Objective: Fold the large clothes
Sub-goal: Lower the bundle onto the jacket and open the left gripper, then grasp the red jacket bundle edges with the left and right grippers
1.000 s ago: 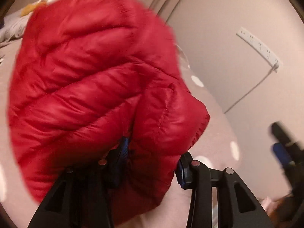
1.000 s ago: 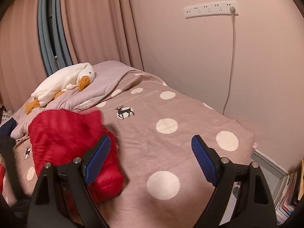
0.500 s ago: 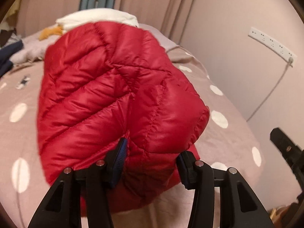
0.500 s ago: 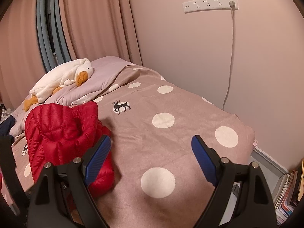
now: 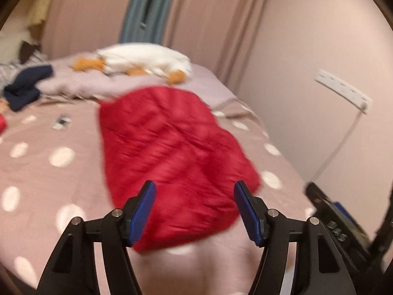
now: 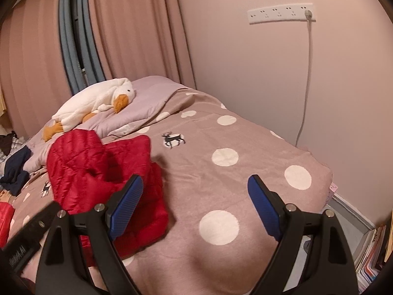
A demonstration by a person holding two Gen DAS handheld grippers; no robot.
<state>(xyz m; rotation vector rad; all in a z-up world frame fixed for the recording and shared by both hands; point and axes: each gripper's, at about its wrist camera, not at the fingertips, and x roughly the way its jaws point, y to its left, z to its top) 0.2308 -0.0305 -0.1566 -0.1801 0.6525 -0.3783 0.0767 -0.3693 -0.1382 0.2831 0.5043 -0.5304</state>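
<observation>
Left claw (image 5: 194, 209) stands with its blue-padded fingers apart, holding nothing, above the red quilted puffer jacket (image 5: 172, 157) lying bunched on my dotted mauve bedspread (image 5: 49, 177); motion blur smears the quilting. My right claw (image 6: 195, 204), also spread and empty, sits right of the jacket (image 6: 98, 172); only its view shows the deer print (image 6: 173, 139) and the white stuffed duck's face (image 6: 122, 93).

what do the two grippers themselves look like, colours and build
Both match. The left gripper has two black plastic fingers with triangular cut-outs, round silver screw heads, and ribbed blue pads on the inner faces. The right gripper is built the same: black fingers, silver screws, blue ribbed pads. No cables or sleeves are visible.
</observation>
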